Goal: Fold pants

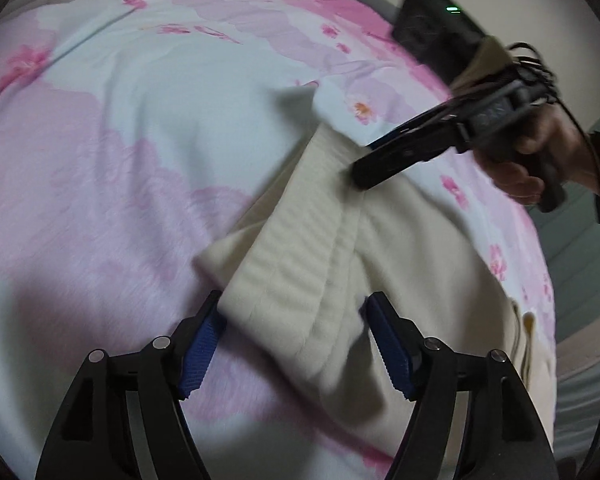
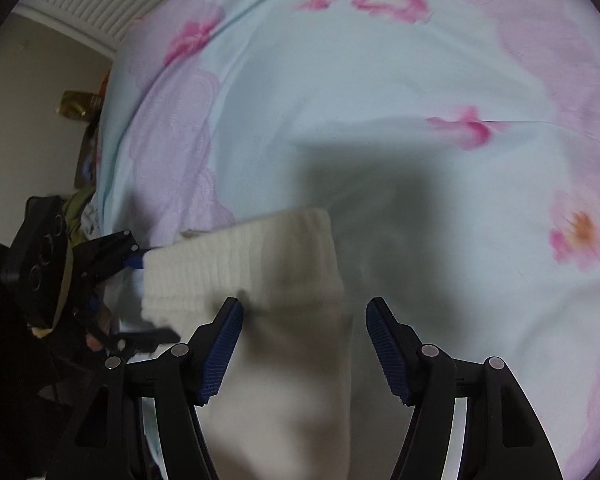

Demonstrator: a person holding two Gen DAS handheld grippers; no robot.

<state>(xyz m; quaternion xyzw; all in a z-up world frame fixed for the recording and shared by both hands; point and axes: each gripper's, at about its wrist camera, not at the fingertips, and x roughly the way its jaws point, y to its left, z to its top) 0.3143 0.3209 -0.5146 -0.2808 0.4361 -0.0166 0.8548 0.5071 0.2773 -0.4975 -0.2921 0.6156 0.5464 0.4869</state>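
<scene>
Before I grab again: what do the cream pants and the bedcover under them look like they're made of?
Cream pants: soft, thick knit, likely fleece or cotton jersey; matte, with a ribbed waistband. Floral bedcover: thin, smooth woven cloth, probably cotton or a blend; printed pink blossoms, fine creases, slight sheen.

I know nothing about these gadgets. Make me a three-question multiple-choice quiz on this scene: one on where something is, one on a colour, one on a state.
1. Where do the cream pants lie?
A. on a flowered bedspread
B. on a wooden floor
C. over a chair

2. What colour are the pads on the gripper fingers?
A. red
B. blue
C. yellow

3. How do the right gripper jaws stand?
A. clamped on the cloth
B. apart, above the ribbed waistband
C. out of sight

Answers:
1 A, pink-flowered bedding surrounds the pants.
2 B, ridged blue pads line both grippers.
3 B, the right wrist view shows a wide gap over the fabric.
</scene>
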